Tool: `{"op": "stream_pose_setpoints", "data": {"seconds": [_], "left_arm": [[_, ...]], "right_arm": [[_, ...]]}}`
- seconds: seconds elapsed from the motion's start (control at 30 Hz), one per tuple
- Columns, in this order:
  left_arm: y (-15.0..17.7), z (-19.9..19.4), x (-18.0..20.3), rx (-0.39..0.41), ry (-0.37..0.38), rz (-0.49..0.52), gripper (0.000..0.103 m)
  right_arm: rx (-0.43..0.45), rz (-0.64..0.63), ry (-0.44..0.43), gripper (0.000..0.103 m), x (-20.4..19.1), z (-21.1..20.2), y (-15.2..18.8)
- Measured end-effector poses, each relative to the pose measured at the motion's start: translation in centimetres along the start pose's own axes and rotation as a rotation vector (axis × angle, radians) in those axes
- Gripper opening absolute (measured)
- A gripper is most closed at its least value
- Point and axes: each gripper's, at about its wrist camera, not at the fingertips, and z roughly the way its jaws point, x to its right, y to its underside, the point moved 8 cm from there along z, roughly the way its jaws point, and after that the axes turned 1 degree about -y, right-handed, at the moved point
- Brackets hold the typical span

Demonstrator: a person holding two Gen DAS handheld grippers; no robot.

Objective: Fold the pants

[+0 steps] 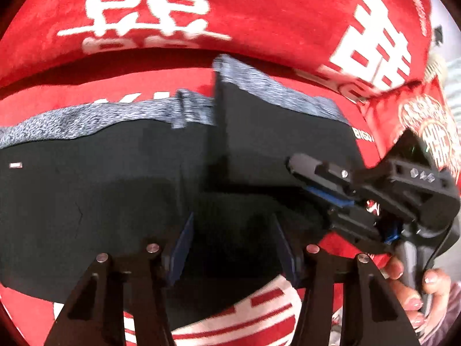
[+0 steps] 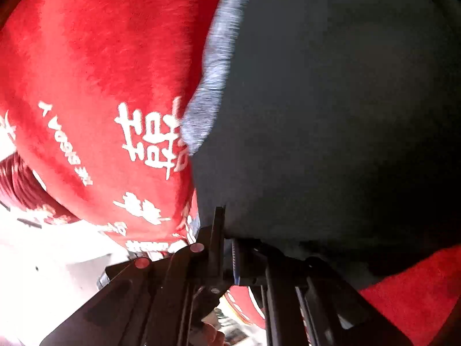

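Observation:
Black pants [image 1: 100,190] with a grey heathered waistband [image 1: 115,115] lie flat on a red blanket [image 1: 259,14]. Their right part [image 1: 282,144] is lifted and folded over leftward. My left gripper [image 1: 233,248] is open, its blue-padded fingers low over the black cloth near the front edge. My right gripper [image 1: 325,184] shows in the left wrist view, shut on the lifted pants edge. In the right wrist view the black cloth [image 2: 331,101] fills the frame, with the waistband [image 2: 213,72] running down its left side, and the gripper [image 2: 227,248] pinches the cloth edge.
The red blanket with white characters [image 2: 86,86] covers the whole surface and rises in a fold at the back [image 1: 144,8]. A red patterned pillow [image 1: 417,115] lies at the right. A bare hand [image 1: 409,291] holds the right gripper's handle.

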Motion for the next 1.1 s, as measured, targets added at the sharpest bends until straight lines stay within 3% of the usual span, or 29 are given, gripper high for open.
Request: {"op": "stream_pose_setpoints", "data": {"seconds": [0.1,0.23,0.43,0.47,0.57,0.6,0.73,1.1], "left_arm": [[0.7,-1.0,0.7,0.019,-0.004,0.028,0.056],[1.6,-1.8,-0.3,0.017,-0.014,-0.014,0.056],[3.3,-2.7,-3.3,0.003,-0.102,-0.038,0.057],[3.5,-2.9,-3.7,0.008,-0.109,-0.042,0.057],[3.8,-3.4,-5.0,0.013,-0.132,-0.064,0.057],[3.8,-3.4,-5.4,0.014,-0.144,-0.075,0.057],[3.7,-3.5,-6.0,0.023,-0.155,-0.092,0.057],[4.5,-3.5,-6.5,0.019,-0.206,-0.096,0.057]], "right_arm": [[-0.046,-0.091,0.034,0.005,-1.5,-0.8,1.1],[-0.106,-0.099,0.071,0.005,-1.1,-1.2,2.9],[-0.176,-0.111,0.244,0.008,2.8,1.2,3.3],[-0.173,-0.107,0.226,0.015,2.7,1.0,3.4],[-0.191,-0.08,0.159,0.059,2.1,0.6,5.0],[-0.186,-0.073,0.132,0.063,1.8,0.5,5.6],[-0.165,-0.042,0.111,0.063,1.9,1.1,6.7],[-0.041,0.097,0.004,0.063,2.7,1.6,4.5]]}}
